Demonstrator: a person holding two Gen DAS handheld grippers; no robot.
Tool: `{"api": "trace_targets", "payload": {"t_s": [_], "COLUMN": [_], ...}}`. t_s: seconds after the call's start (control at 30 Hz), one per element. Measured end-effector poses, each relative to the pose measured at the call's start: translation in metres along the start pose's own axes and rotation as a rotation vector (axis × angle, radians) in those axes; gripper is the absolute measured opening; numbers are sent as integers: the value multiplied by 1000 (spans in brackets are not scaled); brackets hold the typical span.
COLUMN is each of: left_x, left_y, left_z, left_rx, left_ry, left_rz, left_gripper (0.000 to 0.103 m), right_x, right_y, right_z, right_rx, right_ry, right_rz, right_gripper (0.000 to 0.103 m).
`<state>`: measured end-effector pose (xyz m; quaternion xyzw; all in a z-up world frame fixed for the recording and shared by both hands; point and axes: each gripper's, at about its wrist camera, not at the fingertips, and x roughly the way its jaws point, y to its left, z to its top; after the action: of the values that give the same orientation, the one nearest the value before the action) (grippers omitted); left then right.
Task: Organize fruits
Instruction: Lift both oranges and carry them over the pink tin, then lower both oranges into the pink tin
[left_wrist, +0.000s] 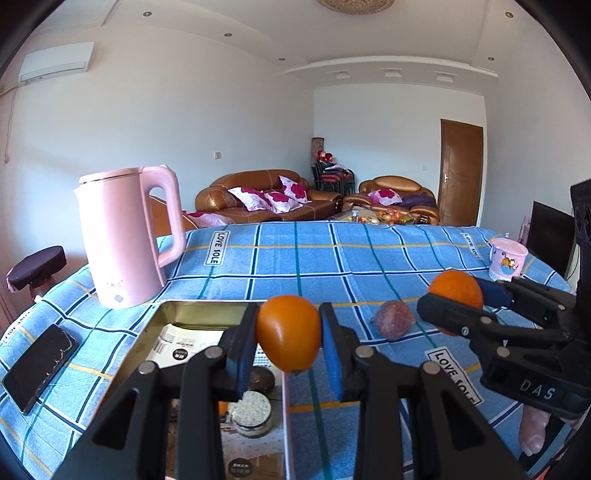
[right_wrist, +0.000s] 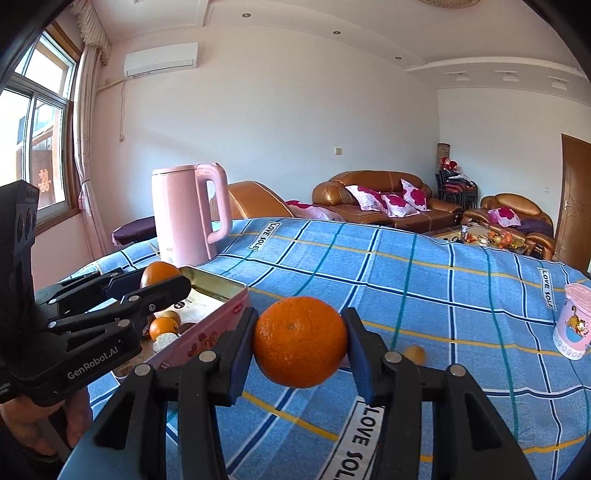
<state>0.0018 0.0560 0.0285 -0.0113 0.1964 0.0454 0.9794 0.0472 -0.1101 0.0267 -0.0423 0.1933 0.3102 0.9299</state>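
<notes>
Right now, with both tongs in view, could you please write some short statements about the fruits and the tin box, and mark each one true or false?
1. The left tongs are shut on a smooth orange fruit. True.
2. The right tongs are open and hold nothing. False: they grip a dimpled orange.
3. The tin box already holds some small fruits. True.
4. The pink kettle lies on its side. False: it stands upright on the blue checked cloth.
5. A dark purple fruit rests on the cloth between the two tongs. True.
</notes>
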Motion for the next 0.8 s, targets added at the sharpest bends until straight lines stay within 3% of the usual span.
{"api": "trace_targets", "payload": {"t_s": [0.53, 0.8], "left_x": [-5, -1], "left_y": [75, 82], "left_z": [-16, -21], "left_rx": [-85, -90], "left_ry": [70, 100], "left_rz": [111, 123], "left_gripper": [34, 34], "right_x": [30, 49], "right_y": [53, 76], "right_z": [21, 23], "right_rx": [-51, -82], "right_ry": [22, 49], "right_rz": [126, 171], "right_gripper": [48, 49]}}
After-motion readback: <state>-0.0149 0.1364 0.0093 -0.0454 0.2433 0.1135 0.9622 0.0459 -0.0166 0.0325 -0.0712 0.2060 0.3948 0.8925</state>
